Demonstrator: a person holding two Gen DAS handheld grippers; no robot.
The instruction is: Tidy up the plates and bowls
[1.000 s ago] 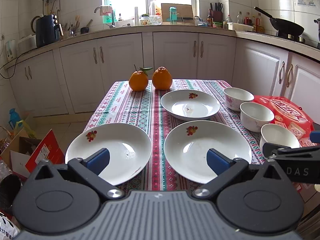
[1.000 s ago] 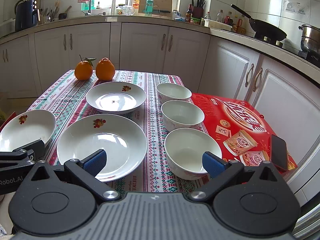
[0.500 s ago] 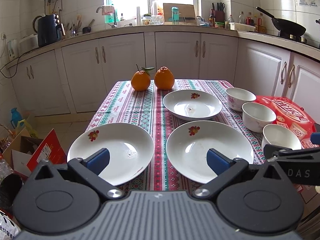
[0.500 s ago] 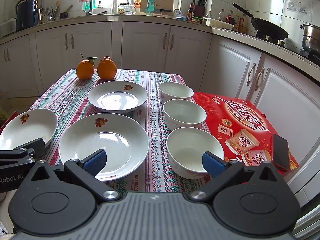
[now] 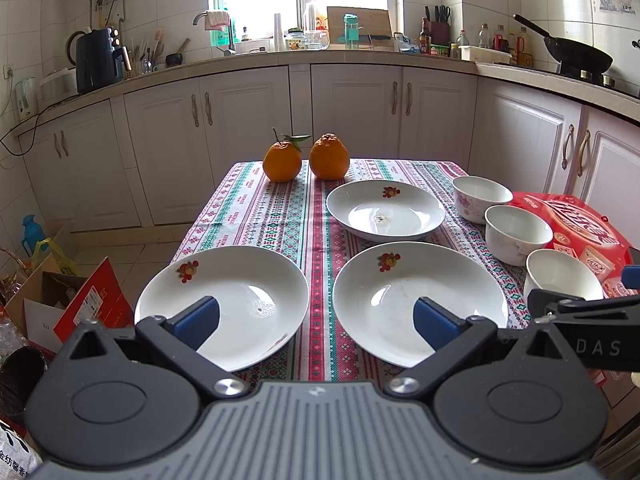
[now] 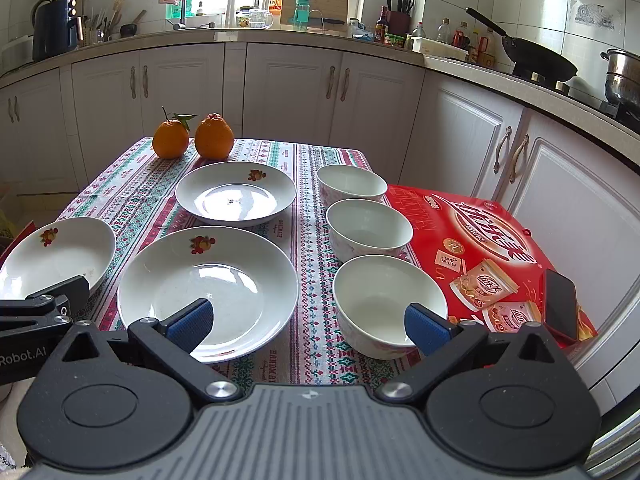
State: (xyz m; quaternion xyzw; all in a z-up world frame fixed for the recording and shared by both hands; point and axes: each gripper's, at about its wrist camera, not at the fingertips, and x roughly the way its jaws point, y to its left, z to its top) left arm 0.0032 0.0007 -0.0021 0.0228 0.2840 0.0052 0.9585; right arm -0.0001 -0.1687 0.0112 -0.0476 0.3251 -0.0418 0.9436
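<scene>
both sets of fingers were spread apart and empty, so no step had begun. three plates (image 5: 420, 300) lay ahead of the left gripper (image 5: 316, 316), three bowls (image 6: 388, 300) by the right gripper (image 6: 308, 320); next, probably gripping a rim to stack.

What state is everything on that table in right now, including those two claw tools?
left gripper: open, empty
right gripper: open, empty
three plates: unstacked, empty
three bowls: upright, in a row, empty
two oranges: whole, side by side
phone: lying on red box, screen dark

Left plate (image 6: 56, 252) cut off.
</scene>
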